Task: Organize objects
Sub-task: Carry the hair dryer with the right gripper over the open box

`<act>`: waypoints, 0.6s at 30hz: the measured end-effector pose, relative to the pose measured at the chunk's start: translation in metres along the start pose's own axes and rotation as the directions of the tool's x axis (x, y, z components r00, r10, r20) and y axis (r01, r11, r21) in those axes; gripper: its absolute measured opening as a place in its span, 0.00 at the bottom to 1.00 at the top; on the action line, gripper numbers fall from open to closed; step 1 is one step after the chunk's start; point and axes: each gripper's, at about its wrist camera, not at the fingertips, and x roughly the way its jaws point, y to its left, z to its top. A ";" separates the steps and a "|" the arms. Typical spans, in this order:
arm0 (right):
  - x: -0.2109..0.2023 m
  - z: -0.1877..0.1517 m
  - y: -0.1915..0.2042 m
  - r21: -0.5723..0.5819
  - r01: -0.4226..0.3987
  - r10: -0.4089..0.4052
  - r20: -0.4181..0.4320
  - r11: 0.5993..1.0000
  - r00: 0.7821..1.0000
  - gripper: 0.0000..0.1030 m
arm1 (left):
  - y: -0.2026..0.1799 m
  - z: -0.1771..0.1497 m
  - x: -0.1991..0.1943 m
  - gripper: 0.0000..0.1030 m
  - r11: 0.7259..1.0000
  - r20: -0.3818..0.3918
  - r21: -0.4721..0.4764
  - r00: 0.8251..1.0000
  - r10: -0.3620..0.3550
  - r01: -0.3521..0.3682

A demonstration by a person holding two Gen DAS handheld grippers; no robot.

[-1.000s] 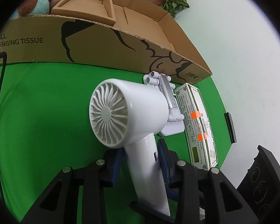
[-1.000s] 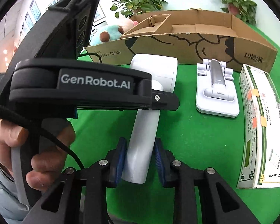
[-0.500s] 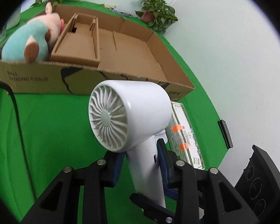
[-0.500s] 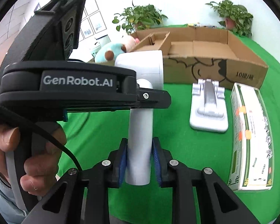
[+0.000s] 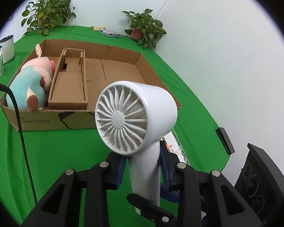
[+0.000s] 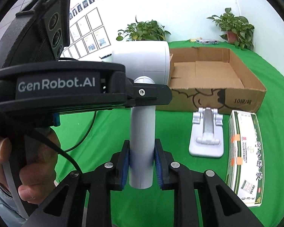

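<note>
A white hair dryer [image 5: 136, 121] is held upright in the air in front of the open cardboard box [image 5: 111, 60]. My left gripper [image 5: 143, 164] is shut on its handle just under the head. My right gripper [image 6: 142, 158] is shut on the lower end of the same handle [image 6: 142, 132]; the left gripper body crosses the right wrist view above it. The box holds a pink and teal plush pig [image 5: 34, 83] at its left end and a cardboard insert [image 5: 70, 83]. The right part of the box floor [image 6: 208, 73] is bare.
A white folding stand [image 6: 206, 132] and a green-and-white carton [image 6: 244, 155] lie on the green cloth in front of the box. Potted plants [image 5: 143, 28] stand at the back by the wall. A white cup [image 5: 7, 47] stands far left. A black cable [image 5: 22, 136] hangs at left.
Both grippers have lifted the hair dryer off the cloth and raised it, so the inside of the box now shows below and behind it.
</note>
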 end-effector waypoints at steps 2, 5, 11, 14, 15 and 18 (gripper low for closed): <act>-0.002 0.004 0.001 0.002 0.000 0.000 0.011 1.000 1.000 0.21 | -0.001 0.003 -0.002 0.30 1.000 0.007 0.009 1.000 0.000 0.000; -0.004 0.010 0.001 0.008 -0.002 0.002 0.024 1.000 1.000 0.21 | -0.004 0.009 -0.004 0.30 1.000 0.015 0.020 1.000 0.000 -0.001; -0.009 0.023 0.004 0.005 -0.004 0.003 0.049 1.000 0.999 0.21 | -0.010 0.023 -0.010 0.30 0.999 0.039 0.042 0.999 0.001 -0.003; -0.009 0.032 0.003 0.008 -0.005 0.004 0.061 1.000 0.998 0.21 | -0.010 0.034 -0.008 0.30 0.999 0.044 0.050 0.999 0.004 -0.007; -0.009 0.035 0.002 0.009 -0.004 0.004 0.064 1.000 0.998 0.21 | -0.011 0.038 -0.008 0.30 0.999 0.045 0.053 0.999 0.003 -0.005; -0.009 0.047 0.000 0.013 0.001 -0.002 0.076 1.000 0.997 0.21 | -0.012 0.052 -0.006 0.29 0.998 0.052 0.060 0.999 -0.002 -0.001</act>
